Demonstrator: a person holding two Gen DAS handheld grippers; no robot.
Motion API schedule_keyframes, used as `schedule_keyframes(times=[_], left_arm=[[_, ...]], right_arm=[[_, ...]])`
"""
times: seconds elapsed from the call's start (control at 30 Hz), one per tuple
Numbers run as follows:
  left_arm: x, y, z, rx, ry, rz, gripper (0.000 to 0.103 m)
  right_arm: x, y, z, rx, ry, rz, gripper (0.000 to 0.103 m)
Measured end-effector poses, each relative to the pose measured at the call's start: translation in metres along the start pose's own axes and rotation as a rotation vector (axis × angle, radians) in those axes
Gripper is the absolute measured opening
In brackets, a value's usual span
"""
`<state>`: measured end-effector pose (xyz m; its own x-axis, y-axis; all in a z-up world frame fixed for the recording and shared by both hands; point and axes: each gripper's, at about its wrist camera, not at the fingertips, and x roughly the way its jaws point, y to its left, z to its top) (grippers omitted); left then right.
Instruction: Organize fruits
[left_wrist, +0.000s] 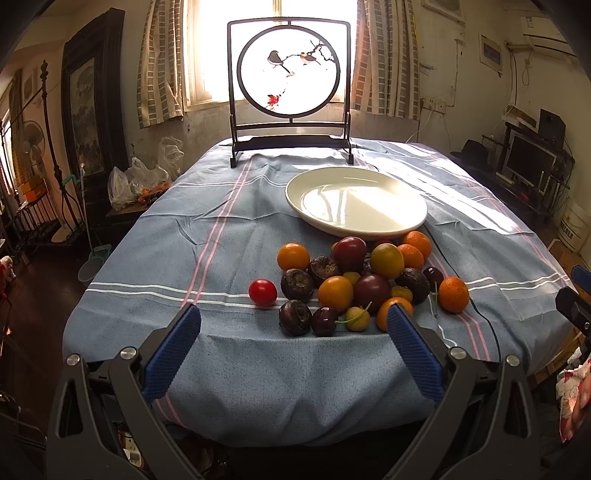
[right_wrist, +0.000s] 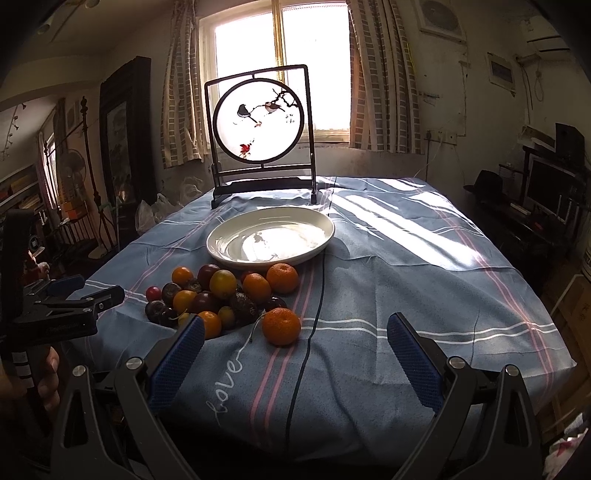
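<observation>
Left wrist view: left gripper (left_wrist: 293, 328) and right gripper (right_wrist: 295, 334) both wide, empty, short of the loose heap of small round orange, dark and red fruits (left_wrist: 354, 280) beside the empty white ceramic plate (left_wrist: 413, 225); any nudge may roll fruit off the blue striped tablecloth (left_wrist: 184, 236).

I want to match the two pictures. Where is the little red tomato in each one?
Left wrist view: the red tomato sits alone at the left edge of the fruit pile, lower middle.
Right wrist view: the tomato is small, at the pile's far left, left of centre.
Shared landmark: the white plate behind the pile.
</observation>
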<state>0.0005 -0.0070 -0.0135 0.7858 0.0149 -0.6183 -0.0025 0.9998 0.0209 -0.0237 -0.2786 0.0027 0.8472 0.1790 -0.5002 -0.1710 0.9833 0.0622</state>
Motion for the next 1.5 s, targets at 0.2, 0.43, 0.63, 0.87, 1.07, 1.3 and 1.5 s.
schedule_keyframes(times=[0.2,0.43,0.63,0.87,1.07,1.3,1.5], left_arm=[[0.002,0.0,-0.001,0.002,0.003,0.002,0.098],[0.027,0.007,-0.011,0.006,0.053,-0.004,0.098],[0.056,0.015,-0.019,0.011,0.125,-0.016,0.098],[0.077,0.034,-0.016,-0.012,0.167,-0.007,0.098],[0.086,0.049,-0.015,-0.051,0.184,-0.022,0.098],[0.09,0.039,-0.015,0.027,0.184,-0.016,0.098],[0.095,0.022,-0.017,0.163,0.149,0.06,0.098]], right_arm=[[0.004,0.0,-0.002,-0.007,0.007,0.01,0.099],[0.038,0.016,-0.01,-0.095,0.076,0.092,0.099],[0.091,0.029,-0.011,-0.149,0.168,0.101,0.09],[0.138,0.03,-0.007,-0.135,0.241,0.094,0.077],[0.15,0.021,-0.011,-0.116,0.231,0.063,0.051],[0.163,0.002,-0.017,-0.047,0.301,0.093,0.057],[0.158,0.006,-0.022,-0.038,0.279,0.189,0.043]])
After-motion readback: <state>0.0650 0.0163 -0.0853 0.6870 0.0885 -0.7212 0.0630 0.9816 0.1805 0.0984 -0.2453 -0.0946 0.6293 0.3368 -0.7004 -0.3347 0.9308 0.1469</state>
